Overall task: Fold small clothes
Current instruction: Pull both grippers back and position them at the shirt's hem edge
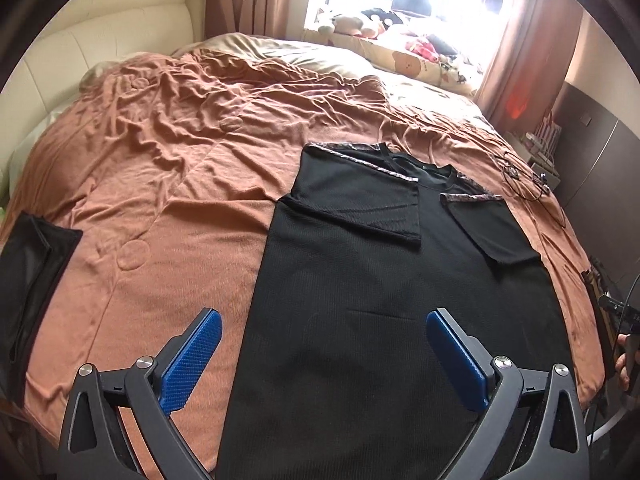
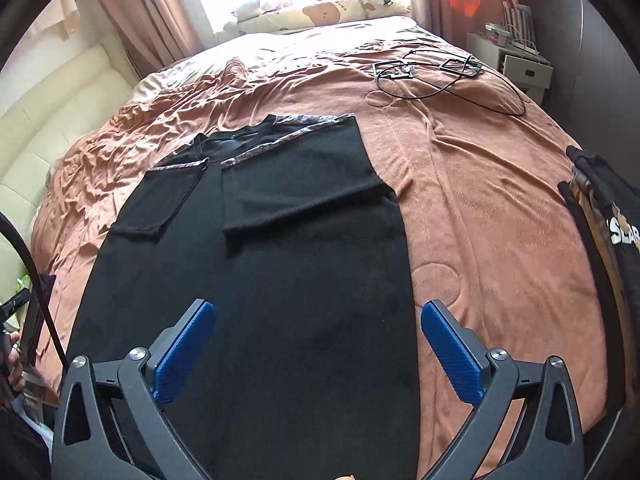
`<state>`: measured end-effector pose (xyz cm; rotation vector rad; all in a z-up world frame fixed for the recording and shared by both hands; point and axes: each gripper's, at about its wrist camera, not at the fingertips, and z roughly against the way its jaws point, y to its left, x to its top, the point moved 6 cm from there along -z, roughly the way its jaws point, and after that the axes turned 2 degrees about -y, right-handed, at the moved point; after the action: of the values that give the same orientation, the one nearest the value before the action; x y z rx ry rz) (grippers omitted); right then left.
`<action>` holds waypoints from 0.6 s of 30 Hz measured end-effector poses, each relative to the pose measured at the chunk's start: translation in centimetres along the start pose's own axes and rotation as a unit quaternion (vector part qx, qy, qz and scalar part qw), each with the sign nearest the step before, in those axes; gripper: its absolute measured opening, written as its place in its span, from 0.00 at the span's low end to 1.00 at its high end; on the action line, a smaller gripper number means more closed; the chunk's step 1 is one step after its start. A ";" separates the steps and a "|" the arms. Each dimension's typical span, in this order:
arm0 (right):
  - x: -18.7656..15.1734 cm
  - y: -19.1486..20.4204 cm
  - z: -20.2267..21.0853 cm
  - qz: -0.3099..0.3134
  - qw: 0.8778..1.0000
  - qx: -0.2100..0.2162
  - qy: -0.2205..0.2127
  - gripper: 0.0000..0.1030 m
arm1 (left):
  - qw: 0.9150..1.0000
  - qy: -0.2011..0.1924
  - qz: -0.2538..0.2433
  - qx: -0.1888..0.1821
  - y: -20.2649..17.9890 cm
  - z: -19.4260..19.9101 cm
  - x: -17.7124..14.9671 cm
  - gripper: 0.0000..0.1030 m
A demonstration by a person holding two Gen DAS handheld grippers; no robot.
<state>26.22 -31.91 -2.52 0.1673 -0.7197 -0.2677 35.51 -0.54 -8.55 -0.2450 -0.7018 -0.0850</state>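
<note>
Two grippers, left gripper (image 1: 323,334) and right gripper (image 2: 318,326), hang spread and empty above the black shirt (image 1: 384,280) lying flat on the bedspread (image 1: 160,168), sleeves folded inward; a one-sided hem grasp risks skewing the fold; dragging could undo the sleeves.

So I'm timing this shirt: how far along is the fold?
Done: both sleeves of the black T-shirt are folded inward, giving a long strip on the bed. In hand: nothing; left gripper and right gripper are open. Left: folding it lengthwise.
</note>
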 end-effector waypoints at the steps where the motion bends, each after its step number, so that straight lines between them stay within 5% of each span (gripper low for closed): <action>1: -0.3 0.0 0.3 0.001 1.000 0.003 -0.002 1.00 | 1.000 -0.001 0.000 -0.002 0.1 0.3 -0.4 1.00; 18: -6.9 -2.4 4.6 -0.024 0.999 0.010 -0.022 1.00 | 0.999 -0.017 0.028 0.004 2.0 5.0 -6.4 1.00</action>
<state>17.73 -32.44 -4.02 0.1987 -0.7621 -0.3116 27.85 2.57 -9.42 -0.2598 -0.7289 -0.0240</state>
